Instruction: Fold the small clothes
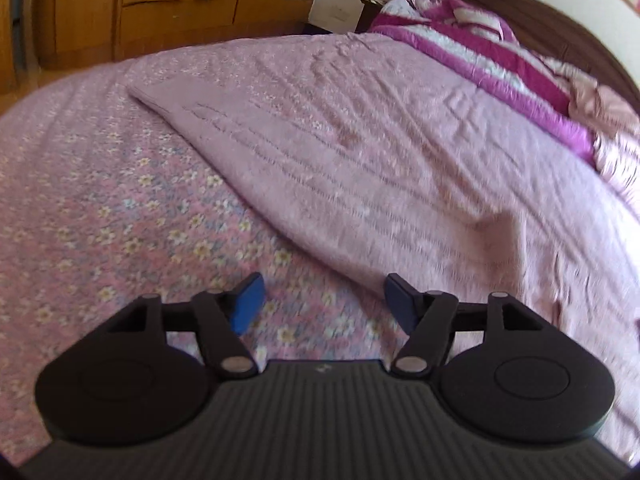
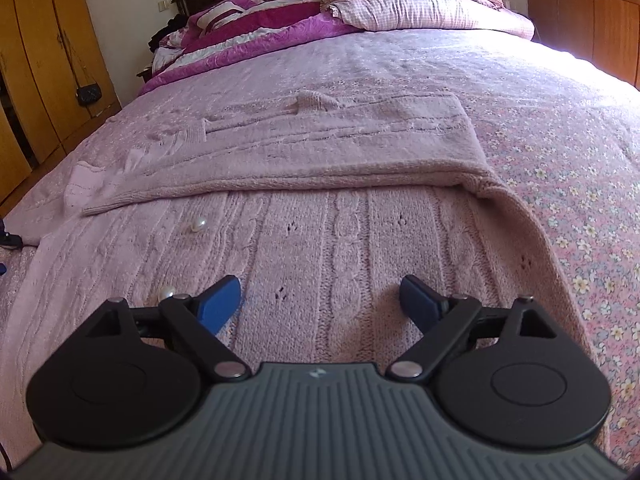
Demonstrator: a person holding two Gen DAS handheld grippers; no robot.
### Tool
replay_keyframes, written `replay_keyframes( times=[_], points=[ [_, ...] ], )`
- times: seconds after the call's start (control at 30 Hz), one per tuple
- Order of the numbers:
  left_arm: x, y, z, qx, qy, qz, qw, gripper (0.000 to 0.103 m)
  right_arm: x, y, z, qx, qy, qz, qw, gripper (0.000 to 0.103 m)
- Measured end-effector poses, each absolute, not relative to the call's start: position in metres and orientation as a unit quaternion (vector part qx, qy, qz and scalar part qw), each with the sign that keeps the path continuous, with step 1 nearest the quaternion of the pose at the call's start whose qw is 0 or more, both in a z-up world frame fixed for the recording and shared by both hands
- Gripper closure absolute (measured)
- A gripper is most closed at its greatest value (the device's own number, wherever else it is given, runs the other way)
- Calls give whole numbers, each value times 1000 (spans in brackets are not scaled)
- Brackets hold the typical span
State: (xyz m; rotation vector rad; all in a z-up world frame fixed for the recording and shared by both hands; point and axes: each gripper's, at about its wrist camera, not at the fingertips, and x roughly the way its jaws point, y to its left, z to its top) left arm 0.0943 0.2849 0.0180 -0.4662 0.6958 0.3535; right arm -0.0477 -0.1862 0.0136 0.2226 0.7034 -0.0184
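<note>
A pale pink cable-knit sweater (image 2: 328, 240) with pearl buttons (image 2: 198, 224) lies spread on the bed, its far part folded over toward me along a thick edge (image 2: 280, 184). My right gripper (image 2: 320, 300) hovers over the near knit, open, with nothing between its blue pads (image 2: 220, 304). In the left wrist view the same sweater (image 1: 360, 152) stretches away to the right. My left gripper (image 1: 324, 304) stands open just beside its near corner, over the floral sheet, and holds nothing.
The bed carries a pink floral sheet (image 1: 100, 200). A magenta and white quilt (image 1: 480, 52) and a checked pillow (image 2: 420, 8) are heaped at the headboard. Wooden wardrobes (image 1: 160, 0) stand past the bed's far side, and a small black bag (image 2: 89, 94) hangs on one.
</note>
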Motion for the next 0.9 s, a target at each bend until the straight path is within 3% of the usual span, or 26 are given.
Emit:
replay_keyframes(
  times=[0.43, 0.5, 0.57, 0.6, 0.9],
  points=[
    [135, 309, 15, -261, 316, 186, 893, 35, -42, -183, 13, 100, 342, -14, 934, 9],
    [139, 307, 15, -248, 315, 184, 897, 47, -42, -183, 13, 100, 341, -14, 935, 9],
    [142, 304, 13, -228, 321, 183, 901, 85, -42, -183, 12, 101, 341, -14, 935, 9],
    [143, 304, 11, -225, 323, 178, 902, 90, -42, -184, 12, 102, 340, -13, 935, 9],
    [110, 292, 39, -207, 253, 126, 936, 95, -43, -188, 12, 112, 338, -10, 934, 9]
  ],
)
